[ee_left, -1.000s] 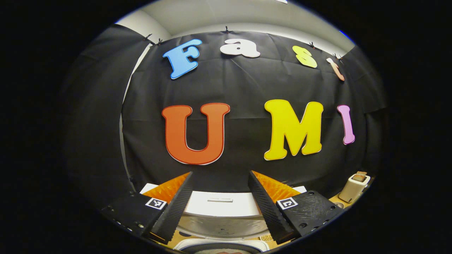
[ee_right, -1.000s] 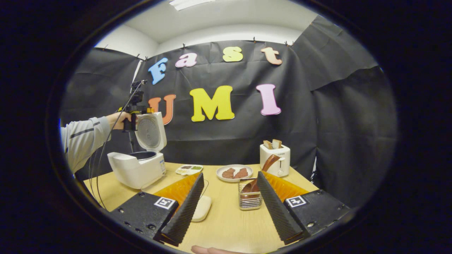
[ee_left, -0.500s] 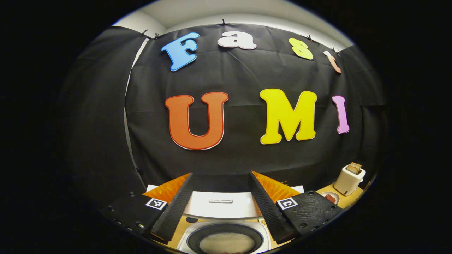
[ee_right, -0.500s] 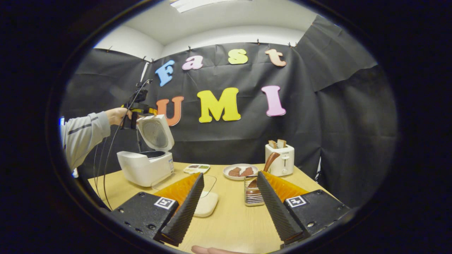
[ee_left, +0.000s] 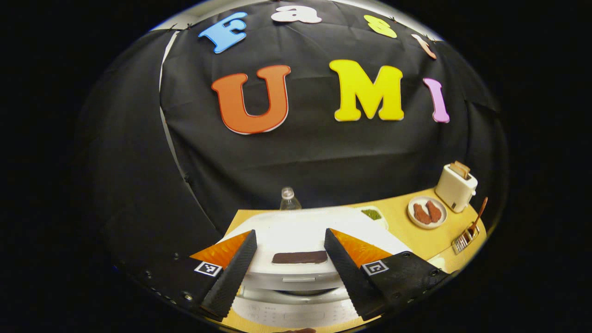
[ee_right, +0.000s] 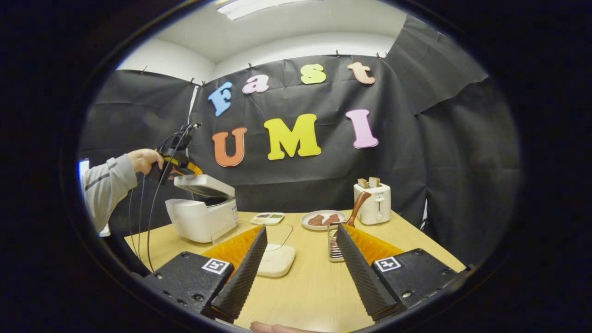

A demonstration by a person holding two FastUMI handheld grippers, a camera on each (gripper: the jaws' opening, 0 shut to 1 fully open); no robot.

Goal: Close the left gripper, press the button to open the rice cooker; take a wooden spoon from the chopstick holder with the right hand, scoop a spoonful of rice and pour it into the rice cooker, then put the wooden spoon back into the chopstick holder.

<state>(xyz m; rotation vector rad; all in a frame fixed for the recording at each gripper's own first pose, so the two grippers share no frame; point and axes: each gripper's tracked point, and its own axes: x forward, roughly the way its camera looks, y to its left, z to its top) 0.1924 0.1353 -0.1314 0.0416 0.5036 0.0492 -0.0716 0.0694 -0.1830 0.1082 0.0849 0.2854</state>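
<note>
Rice cooker (ee_right: 203, 217): white, at the table's far left from your right gripper view; lid (ee_right: 204, 185) slanted partway down over the pot, neither fully up nor latched.
Left gripper (ee_left: 290, 273): your fingers stand spread apart above the lid, holding nothing; the dark lid handle (ee_left: 299, 257) lies between them. From the right gripper view, this gripper (ee_right: 173, 159) sits at the lid's raised edge, in your sleeved hand.
Right gripper (ee_right: 299, 273): fingers spread wide and empty, low over the table (ee_right: 300, 296).
Wooden spoon (ee_right: 358, 208): standing in the chopstick holder (ee_right: 334, 245), handle leaning toward the toaster (ee_right: 373, 203); well ahead of your right fingers, not touched.
Rice supply: cannot tell which dish holds it; a pale shallow container (ee_right: 276, 260) lies just ahead of the right gripper.
Other items: plate (ee_right: 323, 219) with brown pieces, small divided tray (ee_right: 267, 218).
Progress, as judged: the spoon sits in its holder, so either scooping is already done or not begun; the pictures alone do not settle which.
Left to do: depends on that; confirm the lid's intended state.
</note>
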